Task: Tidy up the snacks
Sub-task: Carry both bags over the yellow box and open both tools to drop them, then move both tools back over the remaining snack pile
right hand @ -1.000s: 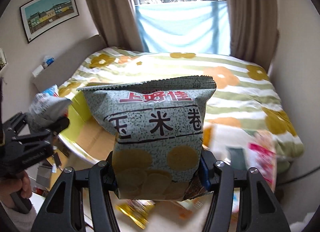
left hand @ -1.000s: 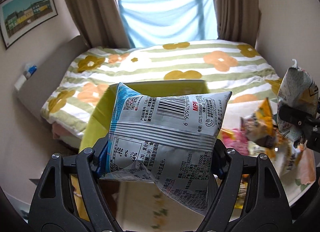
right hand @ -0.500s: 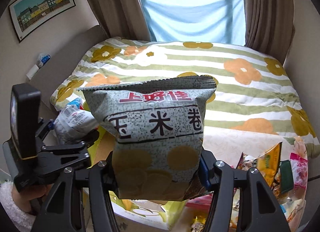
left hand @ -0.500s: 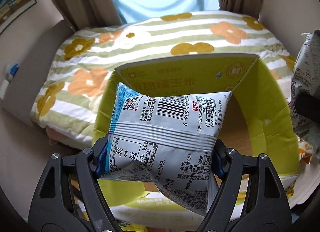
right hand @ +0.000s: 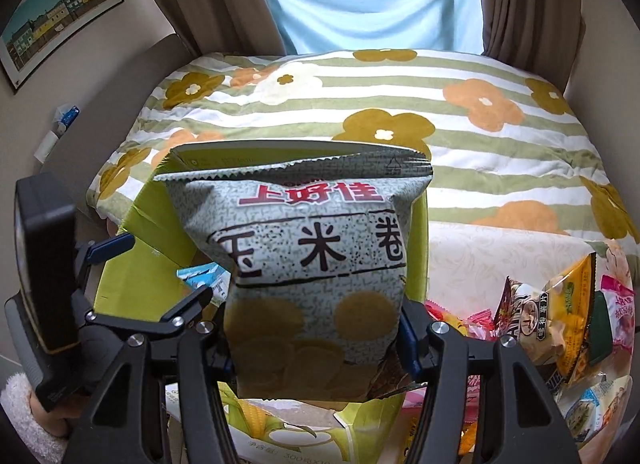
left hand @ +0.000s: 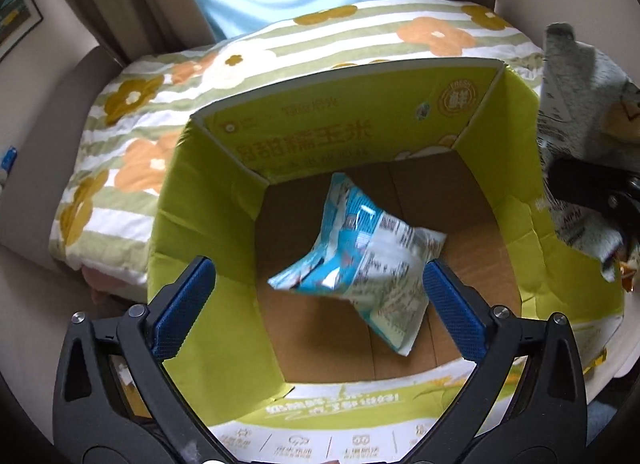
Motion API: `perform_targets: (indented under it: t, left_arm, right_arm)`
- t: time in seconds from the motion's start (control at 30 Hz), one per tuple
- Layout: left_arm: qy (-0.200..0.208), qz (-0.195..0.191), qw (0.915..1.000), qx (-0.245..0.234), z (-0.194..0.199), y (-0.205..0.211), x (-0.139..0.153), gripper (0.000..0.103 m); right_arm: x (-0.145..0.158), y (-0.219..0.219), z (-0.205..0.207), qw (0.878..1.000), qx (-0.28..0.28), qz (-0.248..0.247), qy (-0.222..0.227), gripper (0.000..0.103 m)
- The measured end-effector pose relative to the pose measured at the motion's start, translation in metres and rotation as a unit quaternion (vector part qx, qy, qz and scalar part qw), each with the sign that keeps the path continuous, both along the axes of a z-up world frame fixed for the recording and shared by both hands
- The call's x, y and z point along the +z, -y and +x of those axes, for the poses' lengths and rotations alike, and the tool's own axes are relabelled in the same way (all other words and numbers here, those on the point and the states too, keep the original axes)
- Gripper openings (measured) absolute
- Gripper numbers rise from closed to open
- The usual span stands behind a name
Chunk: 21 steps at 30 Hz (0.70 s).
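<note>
My left gripper is open above a green cardboard box. A blue and white snack bag, motion-blurred, is inside the box over its brown floor. My right gripper is shut on a grey corn-roll chip bag, held upright at the box's right side. That bag also shows at the right edge of the left wrist view. The left gripper shows in the right wrist view, with the blue bag between its fingers' line.
A bed with a flowered striped quilt lies behind the box. Several loose snack packets lie on a pale cloth to the right of the box. Curtains and a window are at the back.
My left gripper has opened and let go of the blue and white bag, which has dropped into the box. Both grippers have moved over the box and tilted down.
</note>
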<state>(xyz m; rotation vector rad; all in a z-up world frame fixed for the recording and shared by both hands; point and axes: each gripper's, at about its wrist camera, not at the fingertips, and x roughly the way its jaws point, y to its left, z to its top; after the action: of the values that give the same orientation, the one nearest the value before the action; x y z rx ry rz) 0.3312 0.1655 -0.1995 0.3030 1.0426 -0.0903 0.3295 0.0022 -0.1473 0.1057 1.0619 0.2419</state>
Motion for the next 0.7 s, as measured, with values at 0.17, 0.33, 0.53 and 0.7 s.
perform_targets:
  t: [0.17, 0.33, 0.53, 0.7]
  left_arm:
    - [0.004, -0.001, 0.9999, 0.014, -0.015, -0.009, 0.009, 0.103]
    - [0.004, -0.028, 0.9988, 0.040, -0.027, -0.023, 0.015, 0.103]
    - [0.014, -0.029, 0.9977, 0.059, -0.042, -0.036, 0.024, 0.103]
    - [0.022, -0.040, 0.9963, 0.073, -0.053, -0.042, 0.031, 0.103]
  right_arm:
    - [-0.003, -0.009, 0.008, 1.000, 0.009, 0.000, -0.011, 0.056]
    - [-0.006, -0.024, 0.011, 1.000, 0.028, 0.005, -0.004, 0.079]
    - [-0.007, -0.022, 0.003, 1.000, 0.026, 0.008, 0.000, 0.103]
    - [-0.004, -0.021, -0.009, 0.999, 0.033, 0.003, -0.006, 0.103]
